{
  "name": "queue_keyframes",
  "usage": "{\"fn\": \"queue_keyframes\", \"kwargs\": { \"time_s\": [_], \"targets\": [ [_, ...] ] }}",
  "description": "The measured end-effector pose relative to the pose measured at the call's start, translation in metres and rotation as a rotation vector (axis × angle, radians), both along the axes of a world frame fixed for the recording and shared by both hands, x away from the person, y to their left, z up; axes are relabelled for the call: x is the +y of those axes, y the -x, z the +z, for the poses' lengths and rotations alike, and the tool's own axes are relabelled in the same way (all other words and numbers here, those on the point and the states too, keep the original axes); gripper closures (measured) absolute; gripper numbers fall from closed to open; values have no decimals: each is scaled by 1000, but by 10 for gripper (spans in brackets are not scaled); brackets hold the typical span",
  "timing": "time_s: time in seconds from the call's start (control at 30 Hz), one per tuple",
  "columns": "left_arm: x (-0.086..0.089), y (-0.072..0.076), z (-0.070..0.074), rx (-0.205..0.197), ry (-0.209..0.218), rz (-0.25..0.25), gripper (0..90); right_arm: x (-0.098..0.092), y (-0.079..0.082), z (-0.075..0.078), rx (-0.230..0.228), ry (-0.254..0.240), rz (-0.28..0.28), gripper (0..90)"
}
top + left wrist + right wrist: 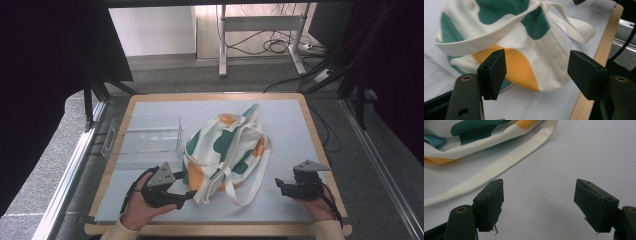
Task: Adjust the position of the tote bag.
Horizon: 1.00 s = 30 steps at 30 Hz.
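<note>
A cream tote bag (225,150) with green, orange and blue patches lies slumped in the middle of the table, its long strap (250,190) looping toward the front edge. My left gripper (186,186) sits at the bag's front left corner. In the left gripper view it (536,60) is open, with the bag's orange patch (519,67) just beyond the jaws and nothing between them. My right gripper (280,186) is to the right of the strap. In the right gripper view it (540,186) is open over bare mat, and the strap (506,165) runs past its left jaw.
A clear plastic box (145,137) stands left of the bag, just behind my left gripper. The pale mat (290,125) covers a wooden-edged table (320,145). Beyond the table are dark curtains, a desk frame and floor cables (272,45).
</note>
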State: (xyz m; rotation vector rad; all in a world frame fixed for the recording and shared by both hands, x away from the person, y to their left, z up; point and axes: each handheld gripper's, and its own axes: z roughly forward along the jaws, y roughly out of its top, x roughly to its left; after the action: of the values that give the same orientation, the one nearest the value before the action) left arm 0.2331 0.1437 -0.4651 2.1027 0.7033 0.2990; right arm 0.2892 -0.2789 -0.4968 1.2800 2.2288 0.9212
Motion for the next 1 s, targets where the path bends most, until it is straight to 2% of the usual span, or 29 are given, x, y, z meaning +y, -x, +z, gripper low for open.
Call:
{"fn": "queue_keyframes", "kwargs": {
  "time_s": [0.17, 0.47, 0.7, 0.83, 1.0],
  "targets": [
    [-10, 2, -5, 13, -22, -26, 302, 0, 0, -1, 0, 12, 1, 236],
    [-17, 5, -5, 16, -19, -39, 290, 0, -1, -1, 6, 5, 2, 234],
    [-28, 7, -8, 11, -25, -12, 269, -1, -1, 0, 2, 4, -9, 233],
    [-36, 9, -12, 1, -48, -1, 261, -2, -1, 1, 4, -23, -9, 233],
    [-47, 11, -18, -13, -76, 13, 257, -1, -1, 0, 2, -13, -8, 232]
  ]
}}
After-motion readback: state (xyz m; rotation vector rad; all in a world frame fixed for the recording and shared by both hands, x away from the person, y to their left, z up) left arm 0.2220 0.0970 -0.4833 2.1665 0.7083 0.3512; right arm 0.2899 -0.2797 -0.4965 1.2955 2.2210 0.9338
